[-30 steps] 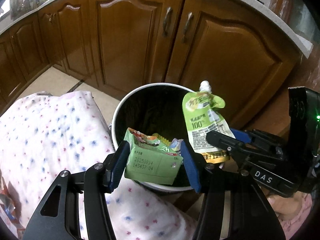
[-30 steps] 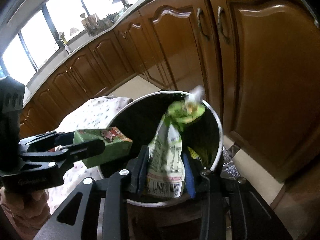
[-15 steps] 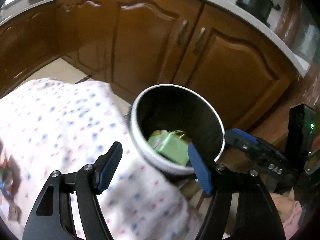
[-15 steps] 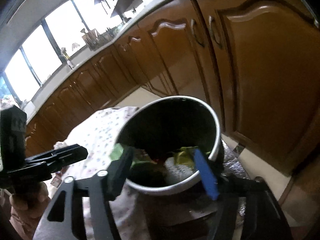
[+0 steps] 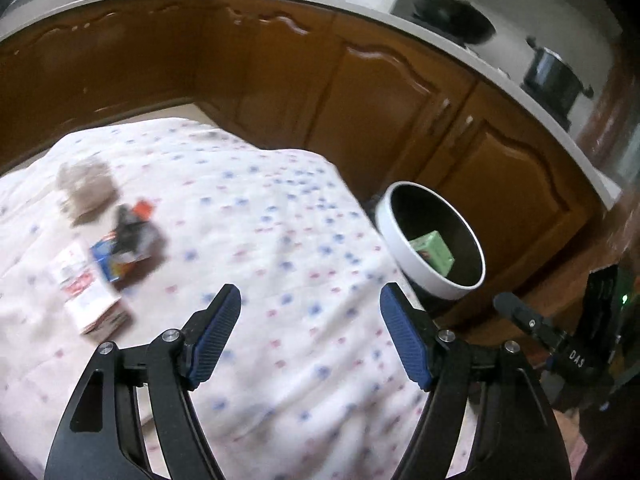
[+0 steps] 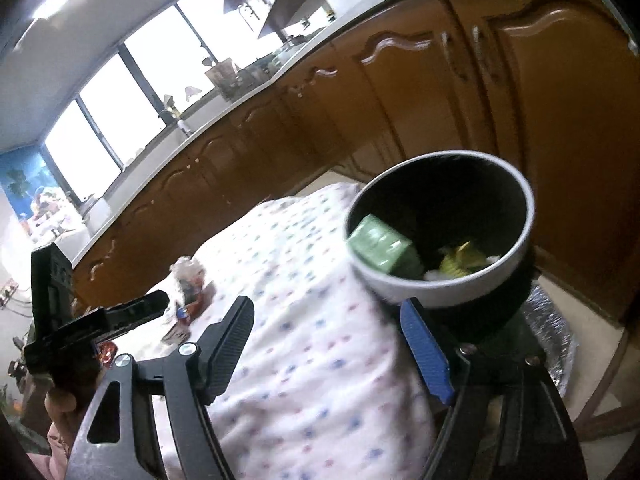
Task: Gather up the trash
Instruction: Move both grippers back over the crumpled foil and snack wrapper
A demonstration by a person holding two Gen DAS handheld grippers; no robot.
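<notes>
A white-rimmed round bin (image 5: 404, 256) stands beside the table, and a green carton (image 5: 434, 252) lies inside it. In the right wrist view the same bin (image 6: 424, 292) holds the green carton (image 6: 378, 248) and a yellow-green pouch (image 6: 460, 264). My left gripper (image 5: 310, 296) hangs over the floral tablecloth (image 5: 280, 208), left of the bin. Its jaws are opening and nothing is between them. My right gripper (image 6: 326, 306) sits just in front of the bin. Its jaws are also opening and are empty. More trash lies on the cloth: a crumpled brown paper (image 5: 84, 188), a dark wrapper (image 5: 134, 228) and a white-red box (image 5: 90, 300).
Brown kitchen cabinets (image 5: 380, 92) run behind the table and bin under a white counter with pots (image 5: 554, 76). A foil mat (image 6: 548, 328) lies under the bin. A hand (image 6: 60, 400) holds the left gripper at the left of the right wrist view.
Both grippers opened and let go. The carton and pouch dropped into the bin. The left gripper swung left over the table, and the right one drew back from the bin.
</notes>
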